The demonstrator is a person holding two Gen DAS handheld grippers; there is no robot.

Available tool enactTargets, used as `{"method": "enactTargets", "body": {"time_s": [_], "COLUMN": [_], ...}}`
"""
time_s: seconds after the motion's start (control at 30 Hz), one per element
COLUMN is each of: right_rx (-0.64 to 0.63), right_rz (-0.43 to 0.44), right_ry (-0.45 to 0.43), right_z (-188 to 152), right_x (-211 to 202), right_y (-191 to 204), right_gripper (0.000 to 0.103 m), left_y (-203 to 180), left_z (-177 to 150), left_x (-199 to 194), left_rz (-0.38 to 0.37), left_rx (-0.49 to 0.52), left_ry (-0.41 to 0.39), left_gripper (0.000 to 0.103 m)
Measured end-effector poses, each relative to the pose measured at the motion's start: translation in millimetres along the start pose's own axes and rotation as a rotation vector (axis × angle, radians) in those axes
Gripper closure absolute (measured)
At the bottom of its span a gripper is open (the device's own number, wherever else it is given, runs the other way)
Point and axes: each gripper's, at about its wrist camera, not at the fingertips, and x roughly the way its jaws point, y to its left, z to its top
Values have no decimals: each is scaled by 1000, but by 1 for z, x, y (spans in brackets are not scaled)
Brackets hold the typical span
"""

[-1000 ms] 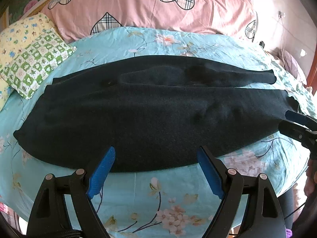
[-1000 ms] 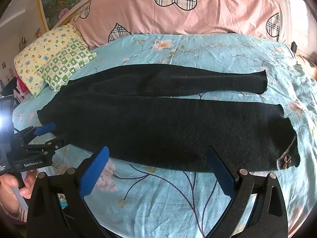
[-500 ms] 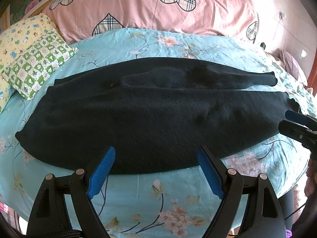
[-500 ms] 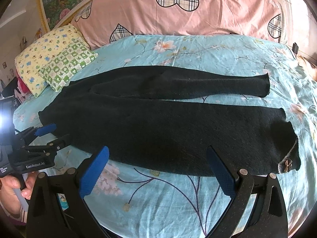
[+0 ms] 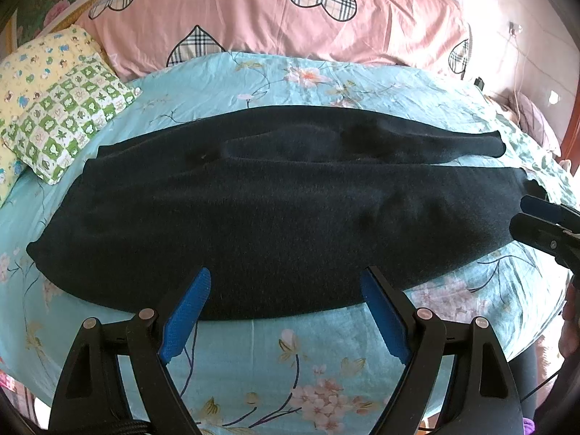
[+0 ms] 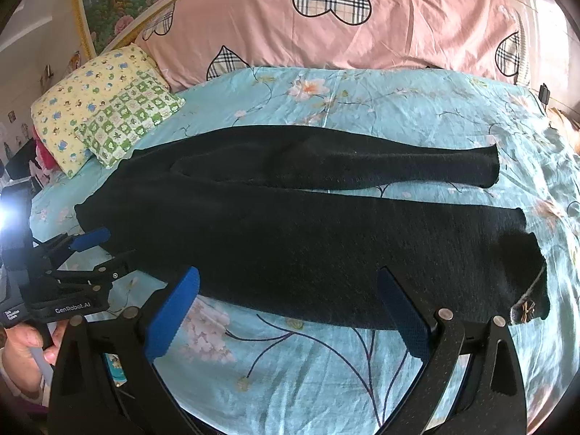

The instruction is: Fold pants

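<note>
Black knit pants (image 5: 275, 210) lie flat across the bed, also in the right wrist view (image 6: 308, 232). The two legs run sideways, the far leg shorter and partly separate at the right. A small bow shows at the near right corner (image 6: 525, 310). My left gripper (image 5: 286, 286) is open, just above the pants' near edge. My right gripper (image 6: 290, 286) is open, at the near edge too. Each gripper shows in the other's view: the right (image 5: 533, 217) by the pants' right end, the left (image 6: 105, 250) by the left end.
The bed has a turquoise floral sheet (image 5: 290, 355). A green checked pillow (image 5: 69, 116) and a yellow pillow (image 6: 83, 105) lie at the far left. A long pink pillow with plaid hearts (image 6: 344, 25) runs along the headboard. The bed's near edge is close below.
Both grippers have moved slightly forward and down toward the pants' near edge. The pants have not moved. Both stay open.
</note>
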Motion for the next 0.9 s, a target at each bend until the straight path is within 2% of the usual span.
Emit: {"method": "enactTargets", "body": {"time_s": [0.33,0.57,0.7,0.9], "right_rx": [7,12,23,49], "right_rz": [-3,-3,-1,4], "right_ry": [2,-1,-2,-3], "right_z": [0,-1,0,1], "right_x": [0,1,0,0], "right_y": [0,-3,-8,-15], "right_gripper": [4,4,4,4], "left_y": [3,6,4,4], "left_z": [-1,2,1,3], "left_x": [-1,4,5,9], "left_rz": [-33,-76,-53,-72], "left_rx": [-5,-36,-9,-1], "left_ry": [-4,25,12,21], "left_gripper": [17,17,17,17]}}
